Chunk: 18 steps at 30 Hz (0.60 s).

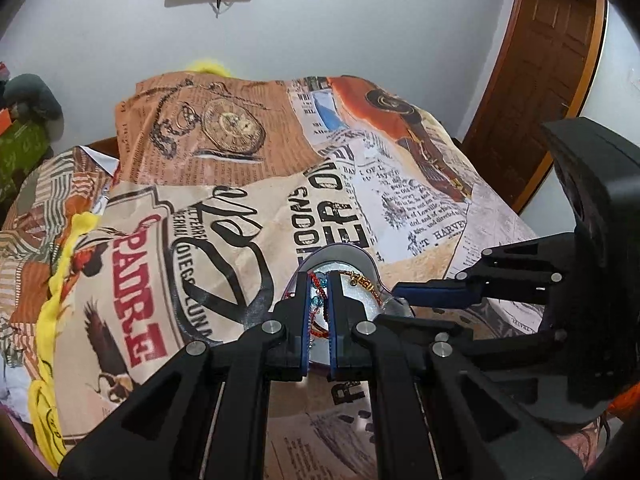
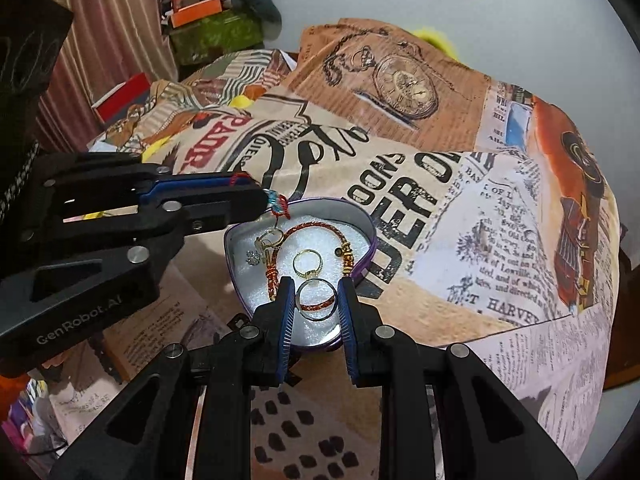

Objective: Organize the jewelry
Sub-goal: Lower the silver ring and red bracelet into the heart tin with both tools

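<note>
A purple heart-shaped tin (image 2: 362,222) with white foam holds a red-and-gold rope bracelet (image 2: 308,227), a gold ring (image 2: 307,263), a silver ring (image 2: 316,300) and small charms. My left gripper (image 1: 319,286) is shut on a red thread bracelet with blue beads (image 1: 318,300); in the right wrist view the left gripper (image 2: 260,200) holds the thread bracelet (image 2: 280,206) over the tin's left rim. My right gripper (image 2: 316,294) is open, its fingers astride the silver ring at the tin's near edge. In the left wrist view the right gripper (image 1: 400,294) comes in from the right.
The tin (image 1: 340,254) sits on a bed covered with a newspaper-print sheet (image 2: 500,220). A yellow cloth (image 1: 64,264) lies at the left. Boxes and clutter (image 2: 208,28) stand against the wall. A wooden door (image 1: 548,64) is at the right.
</note>
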Available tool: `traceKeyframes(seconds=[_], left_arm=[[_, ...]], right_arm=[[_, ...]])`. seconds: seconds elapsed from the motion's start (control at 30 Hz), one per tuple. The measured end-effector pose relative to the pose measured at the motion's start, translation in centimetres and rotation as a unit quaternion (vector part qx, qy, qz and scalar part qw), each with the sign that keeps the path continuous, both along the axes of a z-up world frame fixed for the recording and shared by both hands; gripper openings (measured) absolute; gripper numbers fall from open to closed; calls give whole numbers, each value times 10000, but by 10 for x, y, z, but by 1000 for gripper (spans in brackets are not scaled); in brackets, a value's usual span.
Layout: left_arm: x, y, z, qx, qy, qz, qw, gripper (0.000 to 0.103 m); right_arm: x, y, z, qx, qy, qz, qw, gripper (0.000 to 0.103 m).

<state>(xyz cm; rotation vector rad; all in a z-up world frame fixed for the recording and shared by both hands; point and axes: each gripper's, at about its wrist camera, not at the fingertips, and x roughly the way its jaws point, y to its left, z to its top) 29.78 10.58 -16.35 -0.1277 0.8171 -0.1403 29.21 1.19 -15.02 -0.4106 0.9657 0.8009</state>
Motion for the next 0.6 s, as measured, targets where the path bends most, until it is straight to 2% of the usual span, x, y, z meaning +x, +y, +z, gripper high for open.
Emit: traceKeyframes(seconds=[0.3,0.6], left_arm=[[12,0,-16,-110,254,-44,9996,5],[8,5,-16,-129,314,19,9994,7]], right_arm=[[1,5,-8,-71,23,83,9999,20],[-1,9,-11,-133,-142,109,9998,20]])
